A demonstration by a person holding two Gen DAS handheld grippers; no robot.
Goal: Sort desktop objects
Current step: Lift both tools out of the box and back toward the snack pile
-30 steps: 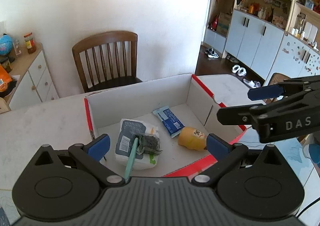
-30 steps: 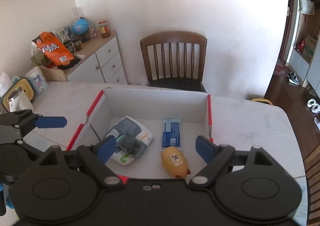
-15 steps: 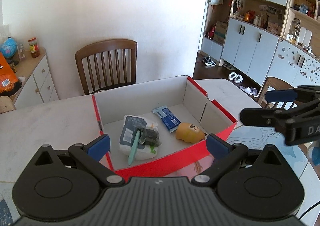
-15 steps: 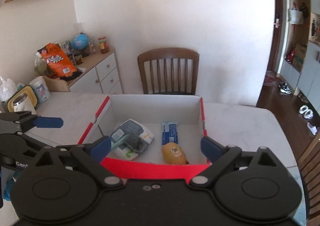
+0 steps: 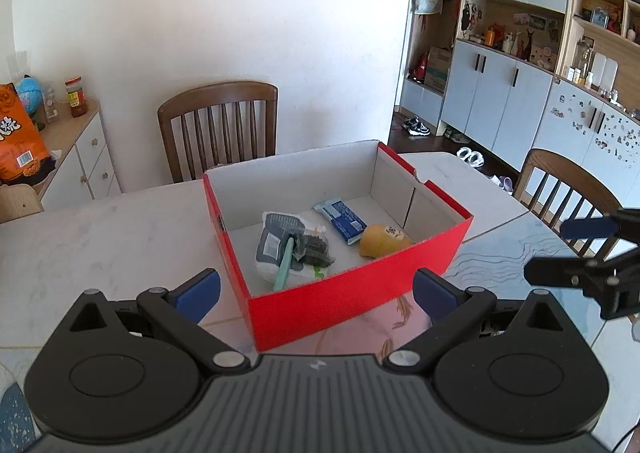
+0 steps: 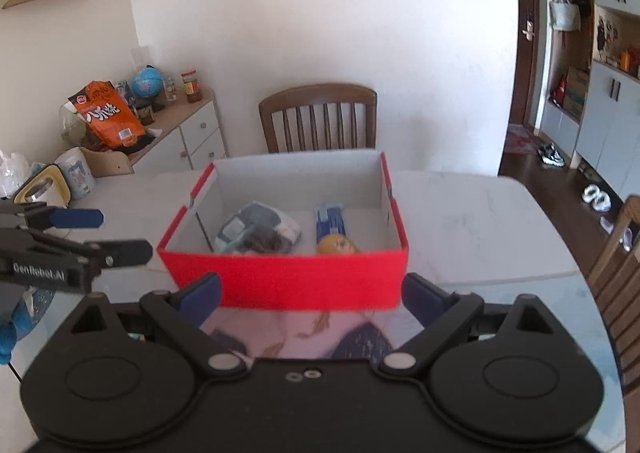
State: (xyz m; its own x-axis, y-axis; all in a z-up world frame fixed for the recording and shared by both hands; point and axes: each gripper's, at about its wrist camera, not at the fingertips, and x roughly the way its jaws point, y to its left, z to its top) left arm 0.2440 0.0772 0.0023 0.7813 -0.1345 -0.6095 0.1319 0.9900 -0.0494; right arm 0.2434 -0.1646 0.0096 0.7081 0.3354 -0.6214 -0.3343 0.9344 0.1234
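A red cardboard box [image 5: 352,301] [image 6: 288,281] stands on the white table. Inside lie a white tissue pack [image 5: 276,249] [image 6: 256,223] with a teal toothbrush [image 5: 283,267] and a dark crumpled item [image 5: 314,249] on it, a blue wrapped bar [image 5: 341,221] [image 6: 331,221], and a yellow toy [image 5: 382,239] [image 6: 337,244]. My left gripper [image 5: 316,291] is open and empty, in front of the box's near wall. My right gripper [image 6: 311,295] is open and empty, also in front of the box. Each gripper shows in the other's view, at the right [image 5: 588,249] and at the left [image 6: 68,237].
A wooden chair [image 5: 218,129] [image 6: 318,117] stands behind the table. A second chair [image 5: 568,189] is at the right. A white sideboard [image 6: 176,141] with an orange snack bag [image 6: 106,115] is at the left. A cup [image 6: 76,173] and a yellow container [image 6: 40,189] stand on the table's left.
Both grippers have pulled back from over the box toward me. The box's red front wall now shows in both views. Objects in the box have not moved.
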